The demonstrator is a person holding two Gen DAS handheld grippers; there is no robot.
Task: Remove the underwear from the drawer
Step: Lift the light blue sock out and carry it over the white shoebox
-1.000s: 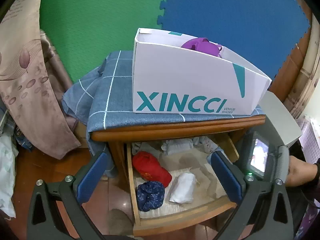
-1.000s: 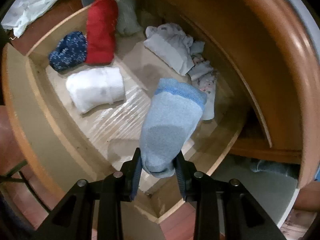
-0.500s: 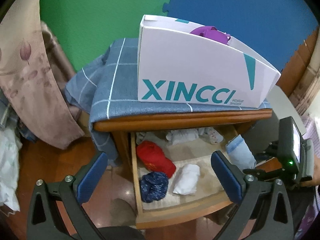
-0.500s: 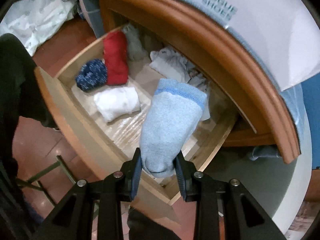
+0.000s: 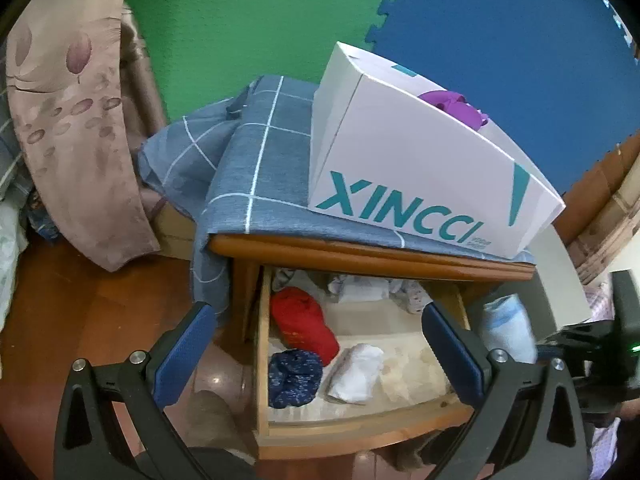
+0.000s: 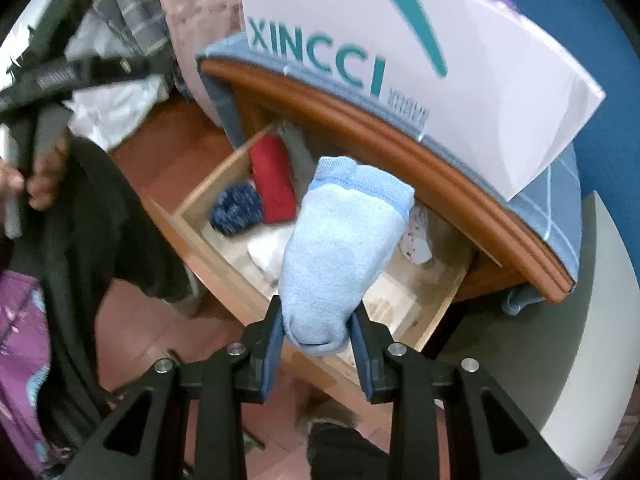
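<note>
Up top, white XINCCI box [image 5: 420, 168] sits on nightstand [image 5: 360, 254]; drawer [image 5: 352, 424] open below w/ red [image 5: 302, 322], navy [image 5: 294, 372], white rolls [image 5: 356, 372]. Right gripper [image 6: 318, 338] clamps light-blue underwear [image 6: 340, 248] above drawer's right side. Left gripper [image 5: 316, 354] wide apart, holding nothing.

Left wrist view faces the open drawer [image 5: 360, 436] from in front, right wrist view steeply above it, both sharing the drawer.

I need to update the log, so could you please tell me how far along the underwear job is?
Done: the drawer stands open. In hand: the right gripper is shut on a light blue roll, held above it. Left: red, navy and white rolls remain inside.
</note>
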